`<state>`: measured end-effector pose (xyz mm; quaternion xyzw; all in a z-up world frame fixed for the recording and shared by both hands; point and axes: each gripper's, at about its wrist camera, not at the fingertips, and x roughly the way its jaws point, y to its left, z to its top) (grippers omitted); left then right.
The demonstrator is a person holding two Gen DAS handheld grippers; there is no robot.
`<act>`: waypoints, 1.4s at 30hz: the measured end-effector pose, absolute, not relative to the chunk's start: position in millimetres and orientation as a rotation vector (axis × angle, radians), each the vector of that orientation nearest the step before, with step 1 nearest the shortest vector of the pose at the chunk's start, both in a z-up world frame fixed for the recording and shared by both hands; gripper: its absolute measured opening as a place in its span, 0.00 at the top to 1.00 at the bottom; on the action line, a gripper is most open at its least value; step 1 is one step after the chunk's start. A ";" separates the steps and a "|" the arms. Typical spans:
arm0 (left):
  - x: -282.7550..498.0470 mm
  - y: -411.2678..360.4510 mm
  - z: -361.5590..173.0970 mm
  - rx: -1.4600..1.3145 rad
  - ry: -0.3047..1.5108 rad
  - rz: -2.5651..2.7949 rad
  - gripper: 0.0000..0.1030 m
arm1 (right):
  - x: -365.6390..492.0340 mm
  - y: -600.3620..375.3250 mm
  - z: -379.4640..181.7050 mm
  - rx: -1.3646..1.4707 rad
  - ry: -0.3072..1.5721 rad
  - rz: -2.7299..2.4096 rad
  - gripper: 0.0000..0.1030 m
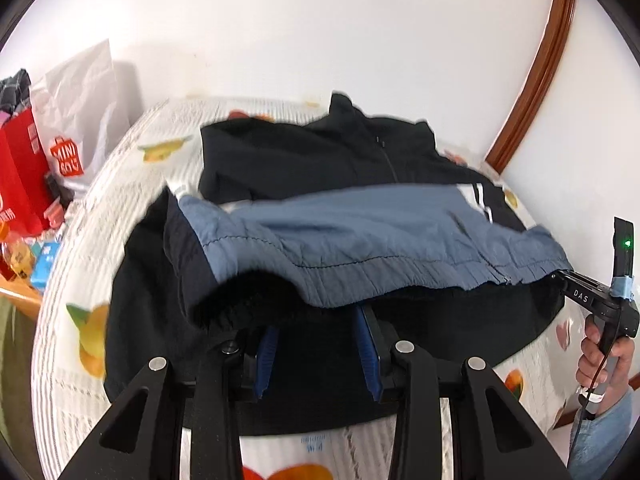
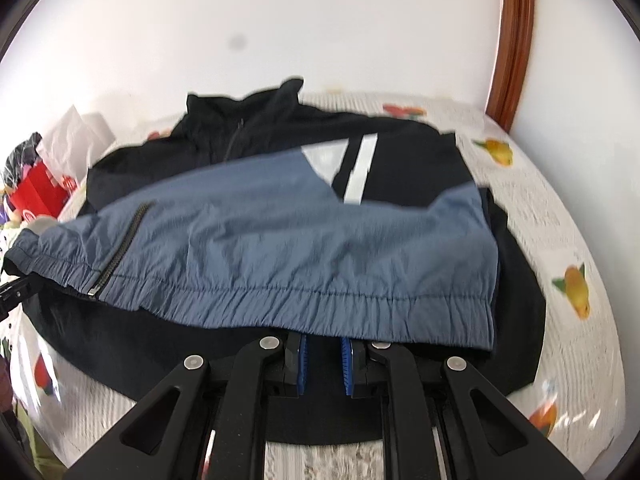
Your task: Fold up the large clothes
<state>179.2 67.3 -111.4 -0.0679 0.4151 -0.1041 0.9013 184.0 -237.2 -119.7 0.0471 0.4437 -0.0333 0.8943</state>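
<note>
Blue-padded fingers of the left tool and the right tool sit nearest the lens, each tucked under the gathered blue hem of a dark jacket spread on a bed with a fruit-print quilt. Both tools appear narrowly closed on the hem, the right tighter than the left, though the cloth hides the fingertips. Hem and lower body hang lifted above the tools, draped over the jacket's black chest, collar lying beyond toward the white wall. Judged from this, the bottom-to-top fold is under way; the next move calls for carrying both corners forward level, laying the hem near the collar and only then letting go. Off to the left of the tools stand a red bag and a white shopping bag, well clear of the cloth. A hand in a blue sleeve grips the right tool's handle. Nothing blocks the path; uneven lift could skew the fold
</note>
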 end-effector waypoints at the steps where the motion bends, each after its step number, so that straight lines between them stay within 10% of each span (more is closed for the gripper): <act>1: 182.4 67.2 -108.5 -0.144 0.845 -0.217 0.67 | 188.0 -238.2 -116.5 0.097 0.907 -0.067 0.87; 20: 273.8 89.4 -99.0 -0.150 0.807 -0.112 0.67 | 282.7 -245.4 -108.7 -0.023 0.790 -0.080 0.82; 42: 304.6 101.9 -124.2 -0.141 0.895 -0.033 0.57 | 295.1 -292.9 -97.5 -0.056 0.760 -0.167 0.45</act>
